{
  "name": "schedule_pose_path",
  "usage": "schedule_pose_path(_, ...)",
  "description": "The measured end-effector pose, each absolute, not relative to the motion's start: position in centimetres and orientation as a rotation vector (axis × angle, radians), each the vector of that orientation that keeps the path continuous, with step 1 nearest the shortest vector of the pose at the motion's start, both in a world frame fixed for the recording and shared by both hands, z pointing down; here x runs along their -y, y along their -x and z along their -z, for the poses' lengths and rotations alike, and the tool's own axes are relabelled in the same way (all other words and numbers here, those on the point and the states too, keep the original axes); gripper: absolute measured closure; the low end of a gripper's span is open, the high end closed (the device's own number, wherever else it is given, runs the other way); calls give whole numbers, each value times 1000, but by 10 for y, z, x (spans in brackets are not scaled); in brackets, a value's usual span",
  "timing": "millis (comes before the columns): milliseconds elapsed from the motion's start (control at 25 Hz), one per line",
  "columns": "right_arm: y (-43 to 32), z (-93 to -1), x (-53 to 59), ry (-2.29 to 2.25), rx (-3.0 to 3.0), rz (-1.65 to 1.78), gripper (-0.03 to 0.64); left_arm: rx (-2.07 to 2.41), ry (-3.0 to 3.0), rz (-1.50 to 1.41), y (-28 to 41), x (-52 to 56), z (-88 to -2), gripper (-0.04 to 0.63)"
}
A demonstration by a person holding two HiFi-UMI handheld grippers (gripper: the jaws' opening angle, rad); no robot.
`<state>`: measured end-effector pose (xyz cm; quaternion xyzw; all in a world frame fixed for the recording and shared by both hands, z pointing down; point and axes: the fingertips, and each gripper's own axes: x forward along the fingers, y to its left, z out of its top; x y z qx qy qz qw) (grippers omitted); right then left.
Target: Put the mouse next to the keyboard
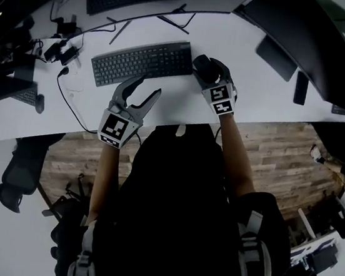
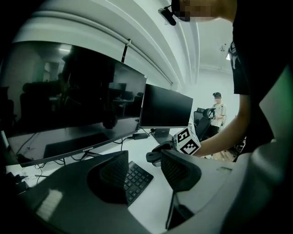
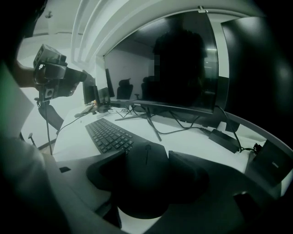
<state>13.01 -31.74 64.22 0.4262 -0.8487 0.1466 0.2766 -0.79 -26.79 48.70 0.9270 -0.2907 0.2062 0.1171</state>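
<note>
A bare strip of table (image 1: pixel 183 104) is lying open between the keyboard (image 1: pixel 143 63) and the near edge. The left tongs (image 1: pixel 151 86) are hanging over it, jaws apart and empty. Just right of the keyboard, the mouse (image 1: pixel 201 61), clamped in the right tongs (image 1: pixel 209 68), is filling the gap. Further right, bare table is running up to a dark flat pad (image 1: pixel 276 57). Behind the keyboard, a monitor stand's legs (image 1: pixel 174 22) are blocking the way, and plugs and cables (image 1: pixel 64 53) are crowding the left end.

Black mouse (image 3: pixel 145 170) (clamped between jaws) is just beside the dark keyboard's (image 1: pixel 143 63) right end.
</note>
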Motion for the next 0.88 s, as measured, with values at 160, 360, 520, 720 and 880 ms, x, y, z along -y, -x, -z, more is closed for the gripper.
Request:
schedule_pose_path(160,-135,-653,329,-1186,2260,-427,322,847,-2701,-622,6,272,-491,387)
schedule_pose_path(360,-143,-672,338,-1228,2194,-482,322,844,-2685,-639,5,272,-494,387)
schedule_pose_path(520,-148,-688,343,-1254,2134,-509,322,848,-2677,-650,5,274,-495,387)
schedule_pose_path(720,-153,-696,350,-1314,2099,-551,322,846,-2673,-654,4,273,-495,387)
schedule_pose_path(880,-157,-701,354,-1352,2077,-567,322,844,-2667,-660,7,271,-497,387)
